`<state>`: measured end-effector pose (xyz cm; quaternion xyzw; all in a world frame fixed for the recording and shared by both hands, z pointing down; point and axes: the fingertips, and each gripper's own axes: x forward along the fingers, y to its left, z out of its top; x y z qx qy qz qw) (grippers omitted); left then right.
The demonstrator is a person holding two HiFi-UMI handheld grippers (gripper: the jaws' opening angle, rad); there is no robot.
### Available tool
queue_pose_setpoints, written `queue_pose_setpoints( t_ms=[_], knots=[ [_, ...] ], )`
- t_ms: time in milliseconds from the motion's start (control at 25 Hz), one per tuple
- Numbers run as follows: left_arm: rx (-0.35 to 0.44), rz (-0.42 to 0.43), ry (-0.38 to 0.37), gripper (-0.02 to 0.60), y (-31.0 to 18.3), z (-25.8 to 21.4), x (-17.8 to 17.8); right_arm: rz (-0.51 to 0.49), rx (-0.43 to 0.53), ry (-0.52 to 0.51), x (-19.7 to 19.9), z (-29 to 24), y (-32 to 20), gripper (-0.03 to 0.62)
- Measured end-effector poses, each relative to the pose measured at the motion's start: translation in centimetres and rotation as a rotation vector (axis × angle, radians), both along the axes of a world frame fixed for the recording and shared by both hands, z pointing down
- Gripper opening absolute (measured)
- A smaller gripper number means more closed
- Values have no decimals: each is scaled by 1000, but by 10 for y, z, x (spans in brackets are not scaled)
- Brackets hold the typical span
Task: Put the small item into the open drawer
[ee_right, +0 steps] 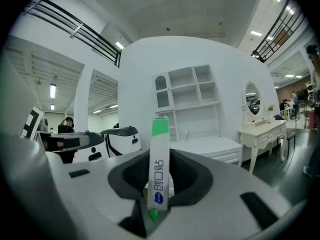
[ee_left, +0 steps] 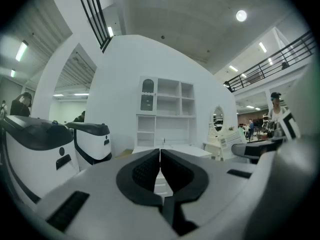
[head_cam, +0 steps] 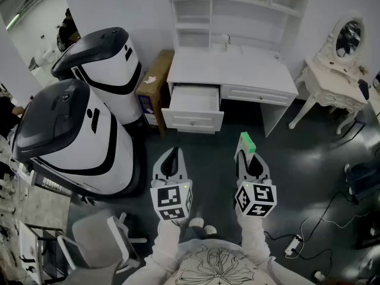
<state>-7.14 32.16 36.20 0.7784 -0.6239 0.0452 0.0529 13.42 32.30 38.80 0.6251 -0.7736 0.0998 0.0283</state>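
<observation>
My right gripper (head_cam: 244, 149) is shut on a small flat green-and-white box (head_cam: 247, 142), which stands upright between its jaws (ee_right: 159, 165) and sticks out past the tips. My left gripper (head_cam: 173, 155) is shut and holds nothing; its pads (ee_left: 150, 168) meet. Both are held above the dark floor, in front of a white desk (head_cam: 233, 70). The desk's left drawer (head_cam: 192, 107) is pulled open and looks empty. The right drawer (head_cam: 255, 94) is shut.
Two large white-and-black machines (head_cam: 71, 135) stand at the left. A cardboard box (head_cam: 152, 88) leans beside the desk. A white dressing table with an oval mirror (head_cam: 335, 76) is at the right. A grey chair (head_cam: 98, 245) is at lower left, cables (head_cam: 309, 230) at lower right.
</observation>
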Motion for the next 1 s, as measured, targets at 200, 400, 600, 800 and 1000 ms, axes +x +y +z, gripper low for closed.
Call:
queue_pose_setpoints(
  t_ms=[200,400,600,800,1000],
  knots=[
    [1,7,8,8,-7,0,-2,0,-2,0,-6,1,-7,89],
    [-3,10,10,8,-19,3,-10,-3,2,11,-16,2,-19,89],
    [-3,21,11,8,-36,7,-22,8,8,15,-28,3,-35,91],
    [-18,22,10,8,-51,16,-32,19,-12,7,-36,13,-47,91],
    [-45,25,15,8,-69,28,-37,19,-34,10,-41,22,-65,91]
  ],
)
